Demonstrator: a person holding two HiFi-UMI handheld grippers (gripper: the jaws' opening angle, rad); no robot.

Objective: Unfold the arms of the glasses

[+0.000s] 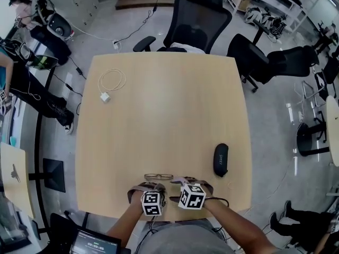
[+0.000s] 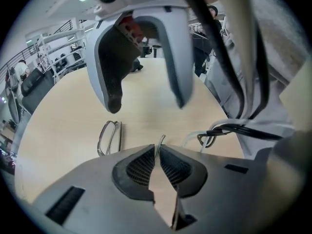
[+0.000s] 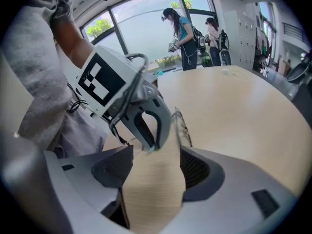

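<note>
The glasses lie on the table near its front edge, frame running left to right, just ahead of both grippers. The left gripper has its jaws pinched on one thin arm, the frame off to its left. The right gripper stands half wide with nothing between its jaws, the frame just beyond its right jaw. It is probably the one placed to take the other arm.

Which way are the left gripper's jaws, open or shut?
Shut. The left gripper has both pads pressed on a thin arm of the glasses, no gap showing.
</note>
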